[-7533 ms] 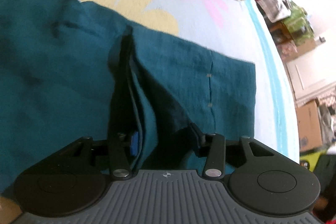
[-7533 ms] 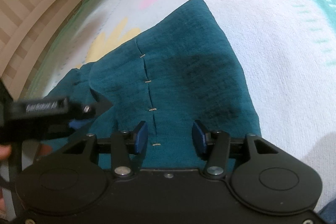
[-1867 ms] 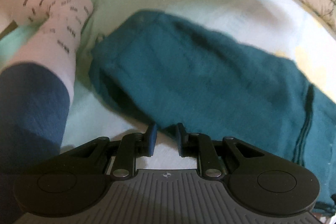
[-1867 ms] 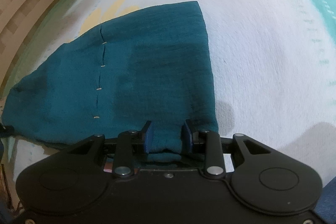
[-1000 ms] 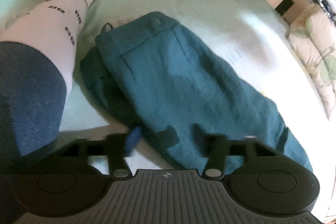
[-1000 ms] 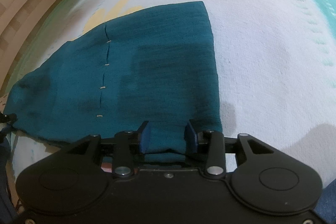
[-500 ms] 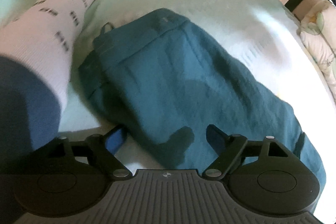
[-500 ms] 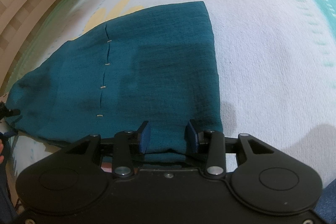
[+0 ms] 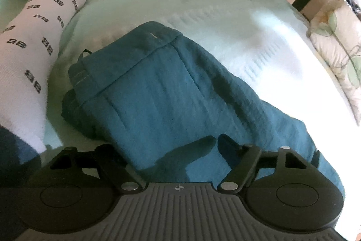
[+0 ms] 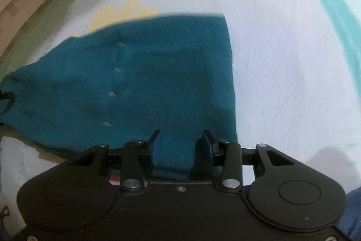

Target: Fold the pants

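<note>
Teal pants [image 9: 171, 92] lie flat on bed [image 9: 203, 3], doubled lengthwise. Left tongs [image 9: 167, 148] spread wide above waistband end, holding nothing. Right tongs [image 10: 181, 146] partly parted, hem edge between pads, not clamped.

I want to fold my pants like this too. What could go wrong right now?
The left gripper is wide open over the teal pants, so a close could pinch too thick a bunch. The right gripper has only the pants' edge between its fingers, which might slip. The socked foot lies close and could nudge the waistband.
</note>
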{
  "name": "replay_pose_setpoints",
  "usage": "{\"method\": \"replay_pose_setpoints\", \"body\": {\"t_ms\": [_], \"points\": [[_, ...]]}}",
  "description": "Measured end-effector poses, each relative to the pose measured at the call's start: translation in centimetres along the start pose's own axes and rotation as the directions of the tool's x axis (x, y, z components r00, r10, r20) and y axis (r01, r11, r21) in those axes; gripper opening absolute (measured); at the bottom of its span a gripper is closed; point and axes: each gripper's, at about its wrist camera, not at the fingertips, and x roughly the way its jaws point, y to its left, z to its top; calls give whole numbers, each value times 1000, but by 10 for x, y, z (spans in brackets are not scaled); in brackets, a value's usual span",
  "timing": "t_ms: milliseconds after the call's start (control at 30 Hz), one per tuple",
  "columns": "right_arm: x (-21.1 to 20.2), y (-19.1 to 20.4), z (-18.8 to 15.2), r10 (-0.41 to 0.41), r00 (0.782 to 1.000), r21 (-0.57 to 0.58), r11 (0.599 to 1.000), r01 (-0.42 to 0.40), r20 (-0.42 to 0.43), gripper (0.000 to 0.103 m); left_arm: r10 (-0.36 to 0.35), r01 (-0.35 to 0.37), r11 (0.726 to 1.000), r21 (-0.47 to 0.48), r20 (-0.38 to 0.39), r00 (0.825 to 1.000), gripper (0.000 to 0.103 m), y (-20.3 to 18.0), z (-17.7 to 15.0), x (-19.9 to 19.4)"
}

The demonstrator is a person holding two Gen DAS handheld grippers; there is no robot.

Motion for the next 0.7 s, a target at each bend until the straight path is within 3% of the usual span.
{"method": "replay_pose_setpoints", "body": {"t_ms": [100, 200, 267, 300, 333, 500, 633, 700], "points": [[-2, 35, 22, 56, 998, -52, 997, -54, 42, 49, 0, 0, 1000, -20, -15, 1000, 72, 0, 1, 0], [15, 69, 46, 126, 992, -84, 989, -123, 32, 48, -14, 13, 999, -37, -24, 1000, 72, 1, 3, 1], [33, 93, 60, 169, 985, -102, 981, -166, 22, 41, -37, 34, 997, -65, -31, 999, 71, 5, 4, 1], [42, 104, 66, 182, 983, -121, 976, -179, 16, 31, -51, 48, 996, -81, -34, 998, 71, 9, 4, 2], [53, 116, 72, 187, 982, -144, 972, -184, 8, 27, -65, 61, 993, -96, -37, 997, 71, 12, 5, 2], [96, 161, 93, 181, 983, -227, 956, -184, -37, 21, -95, 89, 985, -147, -37, 995, 71, 17, 5, 0], [125, 182, 113, 135, 989, -263, 954, -145, -57, 19, -81, 76, 990, -115, -42, 996, 71, 13, 5, 2], [133, 179, 116, 138, 989, -248, 958, -147, -53, 7, -67, 62, 993, -98, -45, 997, 71, 11, 4, 3]]}}
